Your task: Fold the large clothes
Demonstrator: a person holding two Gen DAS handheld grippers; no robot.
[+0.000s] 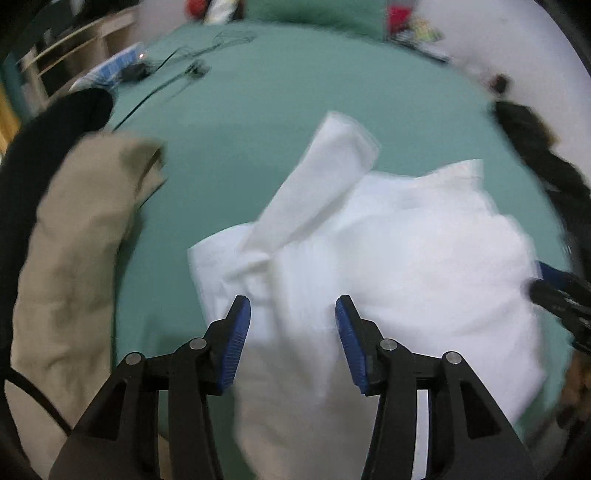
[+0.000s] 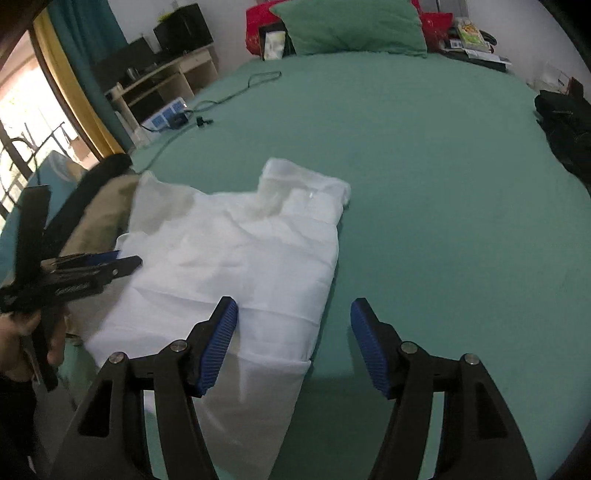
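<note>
I have both tools hanging over the white shirt (image 2: 236, 258), which lies partly folded on the green bedsheet (image 2: 424, 184), its collar end pointing toward the green pillow (image 2: 351, 27) and its long body running back toward me. My left gripper (image 1: 292, 314) stands with its jaws apart and nothing pinched; only white cloth shows below the gap. My right gripper (image 2: 293, 314) is spread too, its left pad (image 2: 218, 343) over the shirt's near right edge and the other pad over bare sheet, so it holds nothing either. The step, as I judge it, is to take a new hold for the next fold, and the 2 grips should land on matching spots along the shirt's near hem or side edge so the cloth lifts evenly. I would slide each lower pad under all the layers, not just the top 1, or the earlier fold may slip open. A loose flap near the collar looks rumpled in the left view and should be smoothed. The beige garment (image 1: 74, 258) left of the shirt lies close, so I must keep my left pads clear of it.
</note>
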